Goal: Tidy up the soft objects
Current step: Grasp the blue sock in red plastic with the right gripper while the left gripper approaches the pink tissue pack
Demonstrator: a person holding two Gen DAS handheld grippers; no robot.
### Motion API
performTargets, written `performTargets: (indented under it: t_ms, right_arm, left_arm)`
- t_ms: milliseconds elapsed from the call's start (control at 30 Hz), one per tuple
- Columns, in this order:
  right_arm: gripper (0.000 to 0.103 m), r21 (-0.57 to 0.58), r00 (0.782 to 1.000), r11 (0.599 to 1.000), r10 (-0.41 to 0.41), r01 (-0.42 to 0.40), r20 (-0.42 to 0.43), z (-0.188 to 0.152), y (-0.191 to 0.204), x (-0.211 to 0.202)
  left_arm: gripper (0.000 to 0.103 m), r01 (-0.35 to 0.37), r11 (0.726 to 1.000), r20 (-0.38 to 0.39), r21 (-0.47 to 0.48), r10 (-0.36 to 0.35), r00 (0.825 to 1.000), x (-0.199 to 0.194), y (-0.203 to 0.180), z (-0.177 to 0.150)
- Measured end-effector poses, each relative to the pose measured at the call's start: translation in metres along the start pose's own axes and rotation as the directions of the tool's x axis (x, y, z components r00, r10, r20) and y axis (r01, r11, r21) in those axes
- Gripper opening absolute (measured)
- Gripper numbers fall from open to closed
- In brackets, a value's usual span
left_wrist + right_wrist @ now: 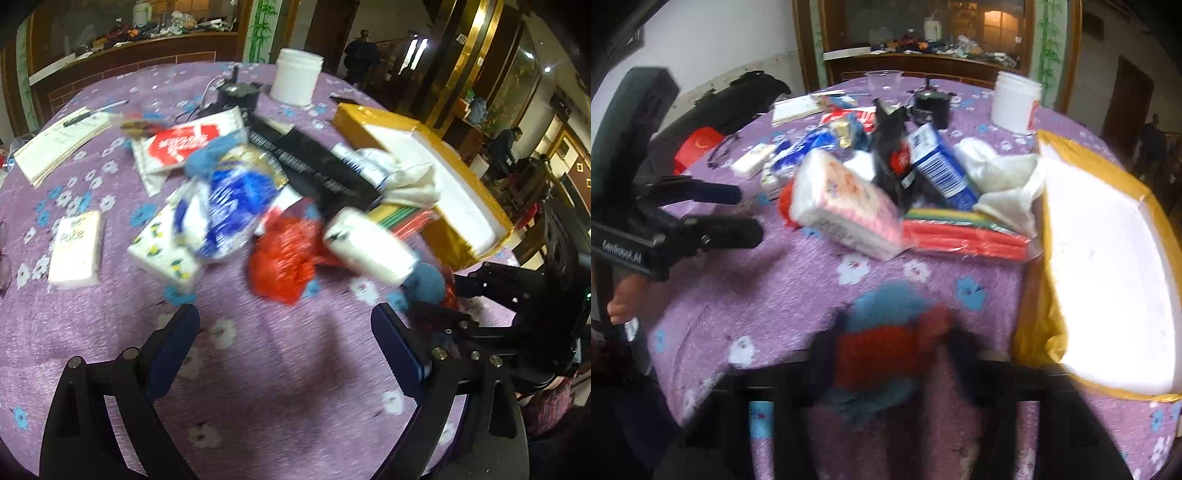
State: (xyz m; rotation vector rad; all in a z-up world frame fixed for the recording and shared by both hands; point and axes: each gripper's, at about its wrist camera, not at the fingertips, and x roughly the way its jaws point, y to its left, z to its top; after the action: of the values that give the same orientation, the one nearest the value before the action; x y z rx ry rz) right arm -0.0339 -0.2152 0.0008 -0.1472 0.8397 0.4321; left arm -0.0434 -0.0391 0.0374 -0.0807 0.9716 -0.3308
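Right gripper: your jaws sat narrow, pinched on a soft red-and-blue knitted thing low over the purple flowered tablecloth, just beside the yellow-wrapped white foam box.
Knitted thing, axis: too blurred in your right wrist view to call; couldn't tell which way it pointed.
Left gripper: your blue-padded fingers stood wide with nothing between them, only bare cloth.
Pile: the pink-and-white tissue pack lay long-axis slanting down toward the box, touching the red-and-green flat pack.
Only left view: the white "Face" tissue packet and the red crinkly bag.
Only right view: your hand on the left gripper's handle.
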Motion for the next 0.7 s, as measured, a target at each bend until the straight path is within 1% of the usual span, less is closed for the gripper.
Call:
performTargets:
  t_ms: [100,200,333,367,467,500,567,633,700]
  right_arm:
    - [0.035,0.021,0.999,1.0,-0.007,0.006,0.047,-0.003,-0.003,-0.01]
    - [0.035,0.065,0.996,0.997,0.025,-0.03,0.086,-0.003,-0.013,-0.02]
    - [0.035,0.088,0.994,0.996,0.017,-0.027,0.11,-0.007,-0.02,-0.028]
    - [0.035,0.095,0.993,0.995,0.024,-0.035,0.12,-0.009,-0.022,-0.03]
    - [0.035,0.102,0.99,0.994,0.028,-0.043,0.137,-0.011,-0.027,-0.039]
    - [0.035,0.106,0.989,0.993,0.029,-0.044,0.145,-0.013,-0.027,-0.042]
    - [0.035,0.115,0.986,0.992,0.03,-0.049,0.162,-0.015,-0.032,-0.048]
    - [0.035,0.116,0.985,0.992,0.028,-0.048,0.168,-0.017,-0.036,-0.049]
    - [0.035,0.122,0.984,0.991,0.034,-0.056,0.173,-0.018,-0.038,-0.05]
  left_arm:
    - [0.095,0.006,1.0,0.016,0.018,-0.006,1.0,-0.001,-0.013,0.005]
    - [0.095,0.006,0.999,0.008,0.051,-0.006,1.0,0.004,-0.031,0.009]
    - [0.095,-0.011,0.998,-0.006,0.065,0.011,1.0,0.011,-0.045,0.011]
    - [0.095,-0.025,0.997,-0.009,0.08,0.025,1.0,0.013,-0.049,0.011]
    - [0.095,-0.071,0.981,-0.037,0.178,0.079,0.996,0.023,-0.062,0.009]
    - [0.095,-0.087,0.971,-0.05,0.221,0.1,0.994,0.028,-0.067,0.008]
    - [0.095,-0.113,0.955,-0.059,0.273,0.134,0.989,0.035,-0.073,0.006]
    - [0.095,-0.146,0.941,-0.067,0.305,0.174,0.982,0.044,-0.075,0.008]
    - [0.095,-0.167,0.936,-0.072,0.311,0.199,0.977,0.051,-0.073,0.011]
